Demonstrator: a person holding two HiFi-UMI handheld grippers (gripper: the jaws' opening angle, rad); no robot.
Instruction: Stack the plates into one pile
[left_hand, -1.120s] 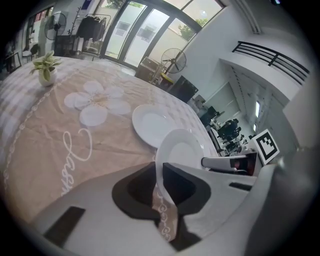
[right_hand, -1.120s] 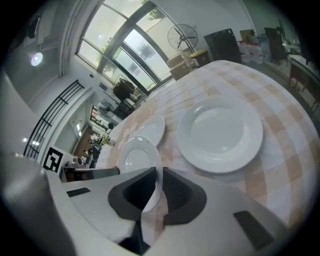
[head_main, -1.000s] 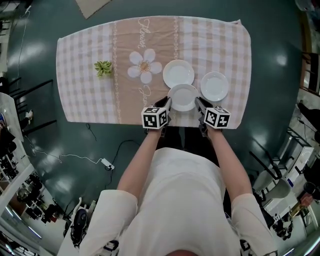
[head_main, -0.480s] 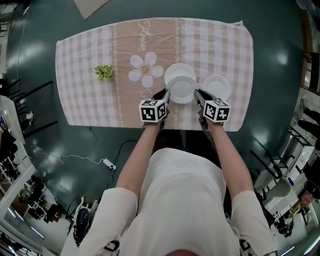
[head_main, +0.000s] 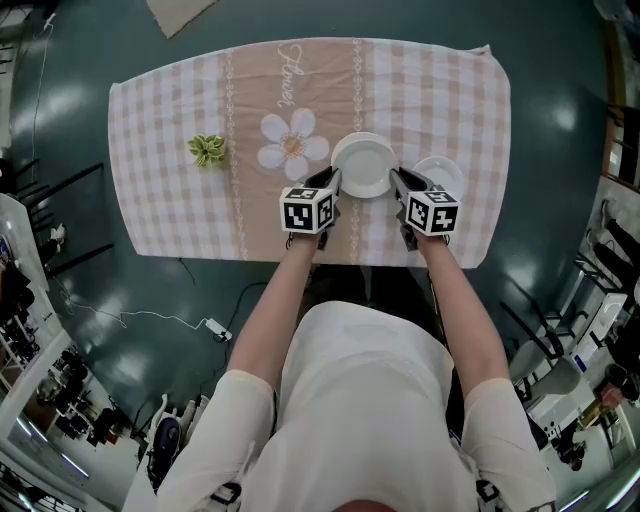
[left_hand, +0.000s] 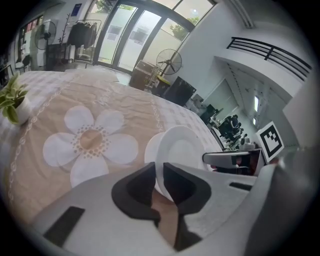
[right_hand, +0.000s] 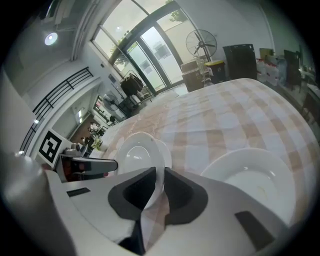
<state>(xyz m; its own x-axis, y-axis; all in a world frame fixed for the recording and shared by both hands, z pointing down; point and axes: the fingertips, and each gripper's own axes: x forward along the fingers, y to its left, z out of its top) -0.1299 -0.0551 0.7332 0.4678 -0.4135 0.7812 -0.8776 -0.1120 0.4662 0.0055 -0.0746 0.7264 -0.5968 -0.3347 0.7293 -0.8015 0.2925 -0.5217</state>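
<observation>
Sitting between both grippers, the top plate (head_main: 362, 172) is hanging over the worktop's near half, right of centre in the head view. It is lying almost squarely above a lower plate (left_hand: 150, 148), whose rim is peeking out just behind it in both gripper views. Whether the two are touching I cannot tell.

The left gripper (head_main: 330, 180) is gripping the top plate's rim at about 8 o'clock. Its jaws are clenching the white edge, having just eased a little wider with the rim between them. The right gripper (head_main: 397, 180) is gripping the opposite rim at about 4 o'clock, and its jaws are likewise closing on the thin edge. The person's bare forearms are reaching in from 6 o'clock.

A third plate (head_main: 443, 170) is resting on the cloth at 3 o'clock of the held one, just beyond the right gripper and partly covered by its marker cube.

A checked tablecloth (head_main: 170, 200) is covering the worktop. Its printed white flower (head_main: 293, 148) is showing at 10 o'clock of the plates, near them. A small green plant (head_main: 206, 150) is standing farther out at 9 o'clock, well apart from the plates.
</observation>
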